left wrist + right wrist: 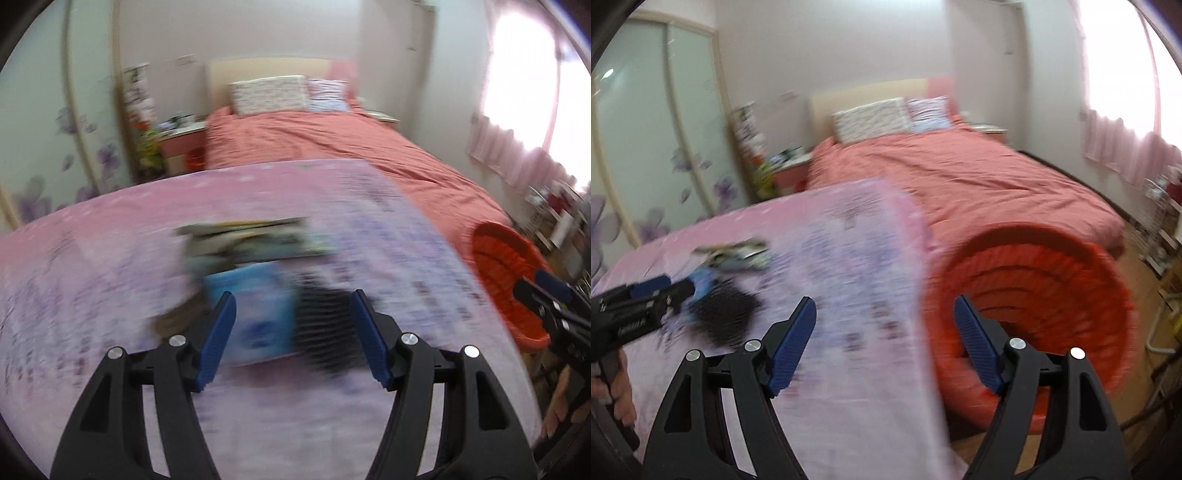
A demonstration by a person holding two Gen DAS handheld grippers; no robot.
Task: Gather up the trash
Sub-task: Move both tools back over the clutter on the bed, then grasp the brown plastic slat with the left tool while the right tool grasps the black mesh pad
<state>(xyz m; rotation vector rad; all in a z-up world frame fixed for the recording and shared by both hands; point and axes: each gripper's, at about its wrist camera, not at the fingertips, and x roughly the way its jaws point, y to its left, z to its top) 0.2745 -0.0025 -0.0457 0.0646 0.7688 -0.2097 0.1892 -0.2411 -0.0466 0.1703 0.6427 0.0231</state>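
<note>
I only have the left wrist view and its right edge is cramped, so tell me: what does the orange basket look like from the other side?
Observer: In the right wrist view the orange basket is tipped so its mouth faces the camera, and nothing shows inside it.
Operator: Where is the right gripper against it?
Observer: The right gripper is open and empty; one finger is in front of the basket's mouth, the other in front of the pink cloth.
Operator: And my own gripper?
Observer: The left gripper comes in from the left, its tip by the blue wrapper and the black ribbed thing; a hand grips its handle.
</note>
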